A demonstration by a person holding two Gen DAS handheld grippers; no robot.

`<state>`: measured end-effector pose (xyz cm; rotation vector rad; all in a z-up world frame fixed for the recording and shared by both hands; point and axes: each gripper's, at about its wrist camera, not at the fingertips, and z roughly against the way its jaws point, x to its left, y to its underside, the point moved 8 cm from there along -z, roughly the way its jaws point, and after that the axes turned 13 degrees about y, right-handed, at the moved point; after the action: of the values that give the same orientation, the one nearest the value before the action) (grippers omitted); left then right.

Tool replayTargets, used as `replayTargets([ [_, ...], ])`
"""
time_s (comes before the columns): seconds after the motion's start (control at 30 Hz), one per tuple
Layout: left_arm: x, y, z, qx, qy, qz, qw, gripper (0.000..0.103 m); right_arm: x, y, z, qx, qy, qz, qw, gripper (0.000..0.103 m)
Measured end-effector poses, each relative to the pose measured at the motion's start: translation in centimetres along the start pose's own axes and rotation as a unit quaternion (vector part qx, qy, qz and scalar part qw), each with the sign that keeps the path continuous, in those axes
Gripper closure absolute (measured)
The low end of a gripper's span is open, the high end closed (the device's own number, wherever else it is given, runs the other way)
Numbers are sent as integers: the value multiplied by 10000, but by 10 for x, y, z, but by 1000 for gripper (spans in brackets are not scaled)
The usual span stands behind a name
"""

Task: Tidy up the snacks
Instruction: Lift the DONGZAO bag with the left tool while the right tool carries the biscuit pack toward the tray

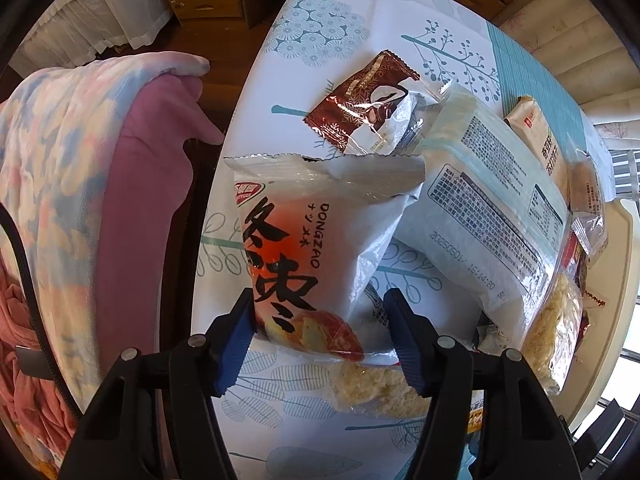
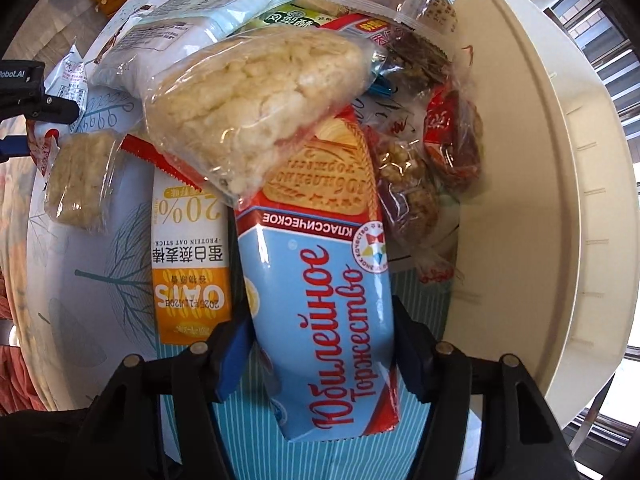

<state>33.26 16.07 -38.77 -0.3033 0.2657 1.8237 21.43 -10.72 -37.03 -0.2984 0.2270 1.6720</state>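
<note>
- Right tongs (image 2: 320, 344) point down at the table. A blue-and-red biscuit pack (image 2: 320, 280) fills the gap between the jaws, with a blue pad against each long side. The tongs are about half open and grasp the pack, which lies flat on the cloth.
- The pack's far end, at 12 o'clock, is tucked under a clear bag of rice cake (image 2: 256, 112) that rests across it.
- An orange-and-white oat bar (image 2: 188, 256) lies just beside the pack at 9 o'clock, running the same way.
- A smaller rice cake (image 2: 80, 184) sits further out at 10 o'clock, apart from the bar.
- Nut sweets (image 2: 408, 184) in clear wrap touch the pack at 2 o'clock. Beyond them stands the cream wall of a bin (image 2: 540, 160).
- Left tongs (image 1: 320, 340) also point down, part open, around the near end of a white jujube bag (image 1: 296, 256). The 9 o'clock pad touches the bag's edge and the 3 o'clock pad is just beside its clear seam. I cannot tell whether they are pressing it.
- The bag's lower end lies over a rice bar (image 1: 376, 388) at 5 o'clock.
- A pale printed pack (image 1: 480, 208) lies at 2 o'clock from the bag, and a brown packet (image 1: 360, 108) lies at 12 o'clock.
- All of this lies on a leaf-patterned tablecloth (image 1: 320, 28). A pink blanket (image 1: 80, 160) hangs at 9 o'clock, off the table.
</note>
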Motion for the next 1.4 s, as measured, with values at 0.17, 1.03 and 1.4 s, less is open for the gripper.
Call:
replayTargets([
  [0.17, -1, 3, 1, 91, 38, -59, 9999, 46, 0, -4, -1, -25, 35, -31, 10000, 47],
  [1.03, -18, 111, 60, 472, 606, -1078, 9912, 46, 20, 65, 58, 447, -333, -1126, 9921, 49],
  [1.4, -45, 143, 119, -95, 1334, -1834, 9739, 46, 9, 73, 115, -133, -430, -1676, 9848, 48],
])
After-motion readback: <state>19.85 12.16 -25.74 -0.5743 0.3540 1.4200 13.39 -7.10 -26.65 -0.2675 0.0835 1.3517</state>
